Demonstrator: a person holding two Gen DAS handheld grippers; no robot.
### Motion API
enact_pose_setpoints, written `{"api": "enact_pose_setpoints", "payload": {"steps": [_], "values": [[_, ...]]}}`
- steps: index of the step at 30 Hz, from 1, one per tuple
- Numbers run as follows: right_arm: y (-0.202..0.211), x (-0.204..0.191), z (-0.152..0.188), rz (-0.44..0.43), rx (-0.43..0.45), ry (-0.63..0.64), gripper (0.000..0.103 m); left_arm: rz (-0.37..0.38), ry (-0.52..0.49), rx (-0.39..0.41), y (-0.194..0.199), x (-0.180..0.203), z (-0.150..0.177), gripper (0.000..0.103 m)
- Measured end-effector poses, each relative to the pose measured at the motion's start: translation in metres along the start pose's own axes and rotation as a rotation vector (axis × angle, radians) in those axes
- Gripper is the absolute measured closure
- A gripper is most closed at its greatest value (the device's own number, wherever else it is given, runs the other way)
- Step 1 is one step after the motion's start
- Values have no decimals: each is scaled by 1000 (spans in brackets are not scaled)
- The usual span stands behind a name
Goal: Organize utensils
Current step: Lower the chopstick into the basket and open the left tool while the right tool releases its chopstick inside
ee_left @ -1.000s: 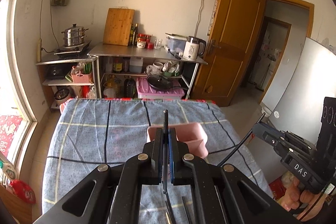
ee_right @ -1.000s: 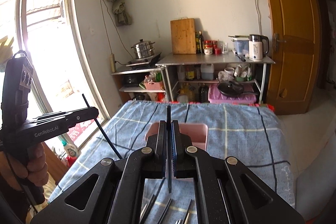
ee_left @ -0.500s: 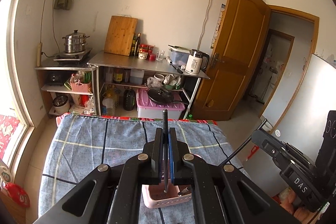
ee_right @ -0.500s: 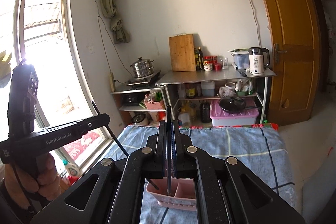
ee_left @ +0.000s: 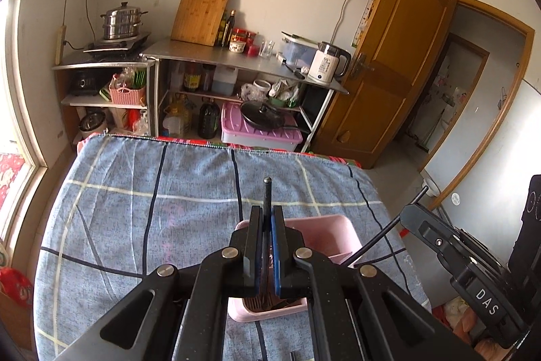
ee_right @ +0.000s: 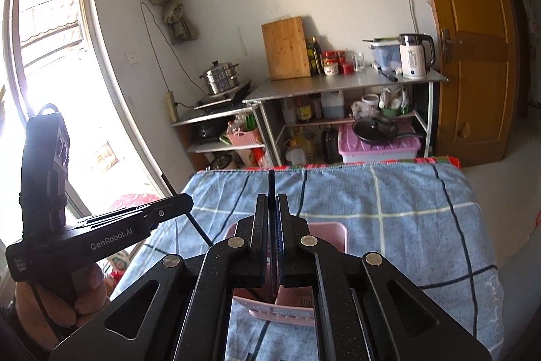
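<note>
Left wrist view
Left claw [ee_left: 267,246]: clamped shut on a thin dark chopstick [ee_left: 267,197], whose rounded end pokes up above the jaws.
Pink holder [ee_left: 333,234]: directly under the left claw, on the blue checked cloth [ee_left: 135,208] that covers the worktop; the stick's lower end seems to reach down into it, though the tip is hidden.
Right claw [ee_left: 409,219]: to the right of the pink holder, also pinching a dark stick that slants down towards the holder's right rim.

Right wrist view
Right claw [ee_right: 273,239]: closed on its own chopstick [ee_right: 271,188], upright between the jaws, above the pink holder.
Left claw: left of the pink holder, held by a hand [ee_right: 50,303]; its stick slants toward the holder.

Handling
Weight: I judge the sticks very light and stiff.
Surface: smooth and narrow, so likely to swivel or slip in the pads.
Hold: the mid-shaft grip looks right; release only once the tip is inside a compartment.
</note>
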State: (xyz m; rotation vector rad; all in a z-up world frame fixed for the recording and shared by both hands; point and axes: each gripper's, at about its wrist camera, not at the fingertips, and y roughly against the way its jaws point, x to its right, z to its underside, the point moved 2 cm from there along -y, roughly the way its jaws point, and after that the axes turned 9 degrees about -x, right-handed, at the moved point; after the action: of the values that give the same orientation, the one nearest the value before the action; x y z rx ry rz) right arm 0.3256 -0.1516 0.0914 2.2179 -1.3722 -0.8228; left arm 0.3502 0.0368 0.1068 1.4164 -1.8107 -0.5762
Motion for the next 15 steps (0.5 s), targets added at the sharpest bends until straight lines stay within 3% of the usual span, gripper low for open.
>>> {"api": "enact_pose_setpoints", "payload": {"steps": [7, 15], "values": [[-6, 5, 8, 0, -26, -6, 99, -10, 12, -11, -5, -8, 5, 97], [9, 3, 8, 15, -3, 10, 93, -16, 0, 37, 16, -9, 14, 76]]}}
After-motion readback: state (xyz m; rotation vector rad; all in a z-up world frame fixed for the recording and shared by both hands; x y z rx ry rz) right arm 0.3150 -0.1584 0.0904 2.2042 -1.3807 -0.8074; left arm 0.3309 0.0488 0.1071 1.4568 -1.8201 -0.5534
